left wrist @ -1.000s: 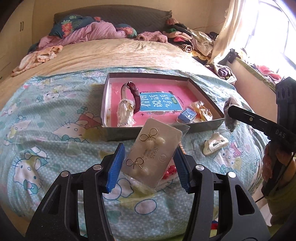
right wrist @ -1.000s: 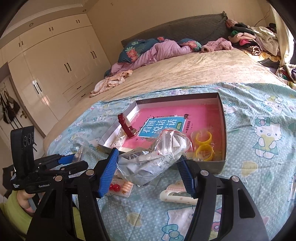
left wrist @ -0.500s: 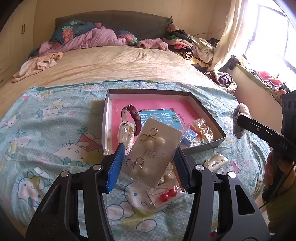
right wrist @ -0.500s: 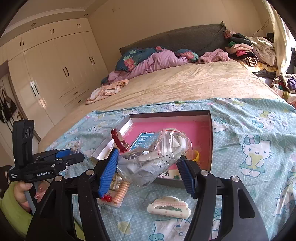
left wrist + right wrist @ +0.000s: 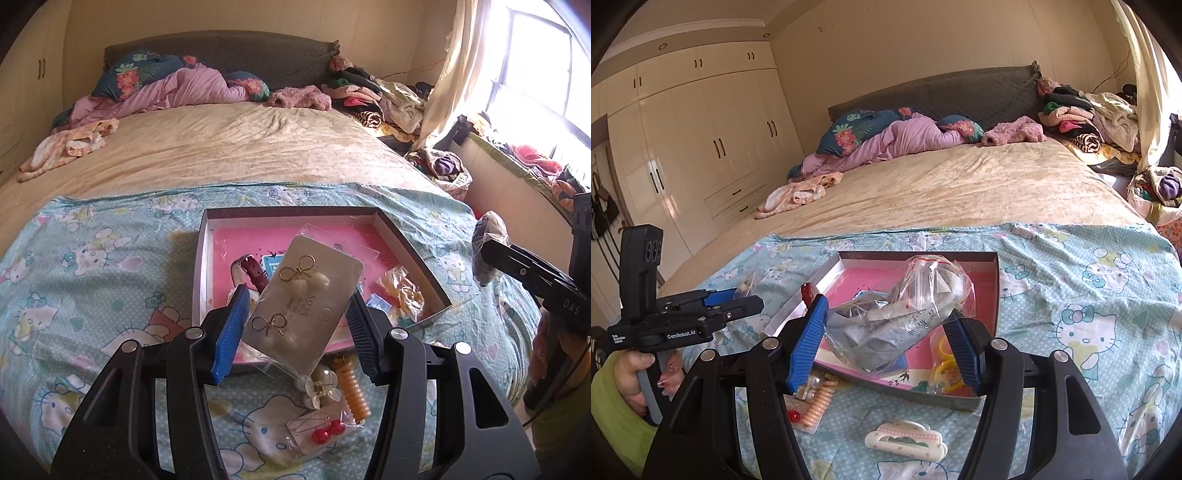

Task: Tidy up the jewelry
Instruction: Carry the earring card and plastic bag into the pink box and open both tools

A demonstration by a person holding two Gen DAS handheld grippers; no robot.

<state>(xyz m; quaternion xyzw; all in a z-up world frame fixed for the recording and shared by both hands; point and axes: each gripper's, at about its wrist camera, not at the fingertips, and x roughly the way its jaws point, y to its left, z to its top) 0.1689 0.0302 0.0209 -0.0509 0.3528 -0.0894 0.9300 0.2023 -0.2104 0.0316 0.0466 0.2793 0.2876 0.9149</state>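
My left gripper [image 5: 295, 325] is narrowed onto a grey earring card [image 5: 304, 306] in clear wrap, tilted, both blue pads against its edges. My right gripper [image 5: 886, 343] stands wider, clamped on a crumpled zip bag [image 5: 901, 321]. Both hang over the shallow box [image 5: 201, 266] with its pink floor on the cartoon-cat sheet [image 5: 92, 280]. The card carries two gold bow earrings with pale drops. Only the right view shows the cloud-shaped hair clip [image 5: 907, 439] — only the left, the red bead earrings [image 5: 325, 430].
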